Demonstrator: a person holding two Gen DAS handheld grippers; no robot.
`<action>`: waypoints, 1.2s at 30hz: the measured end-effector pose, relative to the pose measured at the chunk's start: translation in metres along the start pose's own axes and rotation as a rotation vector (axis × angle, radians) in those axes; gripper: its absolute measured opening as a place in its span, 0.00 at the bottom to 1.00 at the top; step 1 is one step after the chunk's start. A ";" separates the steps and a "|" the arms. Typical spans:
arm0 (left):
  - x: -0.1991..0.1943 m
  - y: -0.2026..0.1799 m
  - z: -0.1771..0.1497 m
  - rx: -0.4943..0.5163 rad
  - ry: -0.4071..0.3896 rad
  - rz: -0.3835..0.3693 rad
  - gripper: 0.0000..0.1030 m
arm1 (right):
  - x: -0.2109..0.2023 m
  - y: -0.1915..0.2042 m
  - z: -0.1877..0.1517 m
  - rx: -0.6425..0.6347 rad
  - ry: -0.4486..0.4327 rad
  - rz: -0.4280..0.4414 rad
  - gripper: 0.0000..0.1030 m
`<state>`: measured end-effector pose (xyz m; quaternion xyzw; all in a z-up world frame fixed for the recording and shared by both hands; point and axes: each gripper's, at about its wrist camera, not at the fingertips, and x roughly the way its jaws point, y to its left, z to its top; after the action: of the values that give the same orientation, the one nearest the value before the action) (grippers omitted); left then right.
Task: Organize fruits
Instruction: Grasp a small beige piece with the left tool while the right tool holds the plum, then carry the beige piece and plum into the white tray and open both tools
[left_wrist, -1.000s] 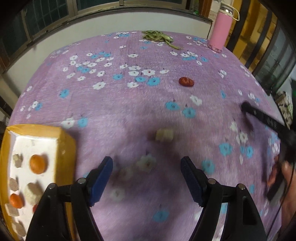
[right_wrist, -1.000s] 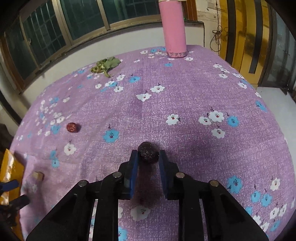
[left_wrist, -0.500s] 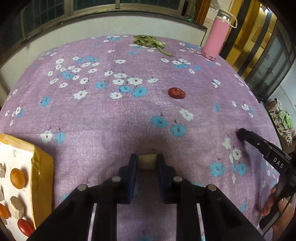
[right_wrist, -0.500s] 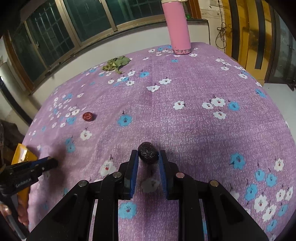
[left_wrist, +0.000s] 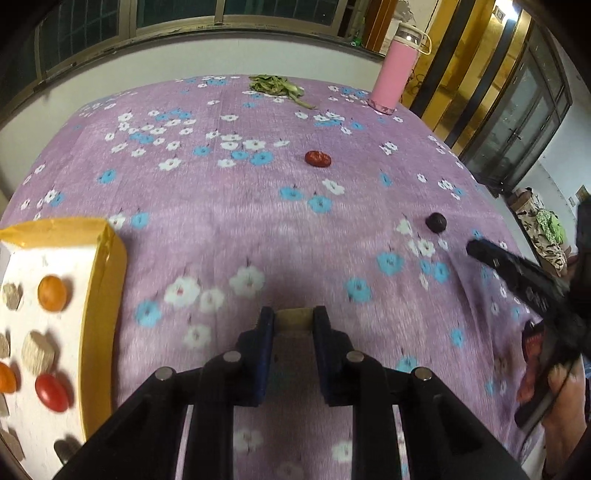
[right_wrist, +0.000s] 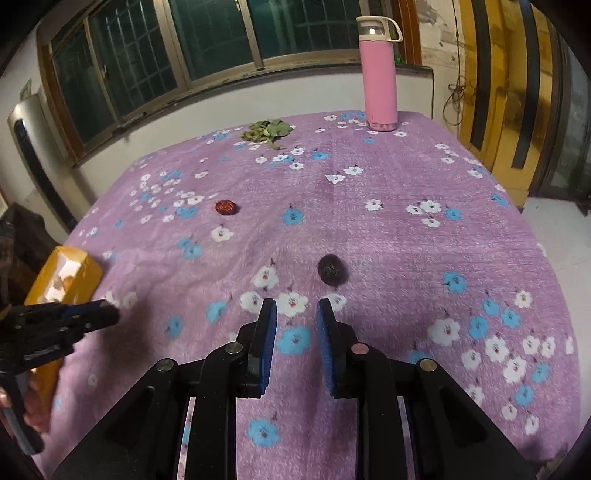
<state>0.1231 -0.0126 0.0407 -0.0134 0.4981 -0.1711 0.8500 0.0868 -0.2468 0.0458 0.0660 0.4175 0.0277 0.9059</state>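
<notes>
My left gripper (left_wrist: 293, 318) is shut on a small tan cube (left_wrist: 293, 322), held just above the purple flowered cloth. To its left is a yellow-sided box (left_wrist: 105, 291) whose white top carries orange and red fruits and tan pieces. My right gripper (right_wrist: 294, 313) is shut with nothing between its pads. A dark round fruit (right_wrist: 331, 270) lies on the cloth just past its fingertips, apart from them. The dark fruit (left_wrist: 436, 222) and the right gripper (left_wrist: 480, 251) also show at the right of the left wrist view. A red date (left_wrist: 317, 159) lies further back.
A pink bottle (right_wrist: 379, 74) stands at the far edge of the table. A heap of green leaves (right_wrist: 266, 131) lies to its left. The yellow box (right_wrist: 66, 273) and the left gripper (right_wrist: 107, 314) show at the left. A hand grips each handle.
My left gripper shut on the tan cube and carried it a little off the cloth. My right gripper drew back from the dark fruit, which now lies loose ahead of it.
</notes>
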 end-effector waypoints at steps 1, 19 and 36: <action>-0.003 0.000 -0.002 -0.001 0.001 -0.005 0.23 | 0.004 -0.006 0.004 0.021 0.000 -0.014 0.22; -0.026 0.003 -0.025 0.009 -0.010 -0.038 0.23 | 0.040 -0.004 0.016 -0.076 0.032 -0.106 0.19; -0.058 0.015 -0.054 0.002 -0.035 -0.071 0.23 | -0.057 0.086 -0.057 -0.144 -0.014 0.063 0.19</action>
<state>0.0557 0.0273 0.0596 -0.0332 0.4820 -0.2015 0.8520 0.0073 -0.1626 0.0640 0.0138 0.4058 0.0856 0.9099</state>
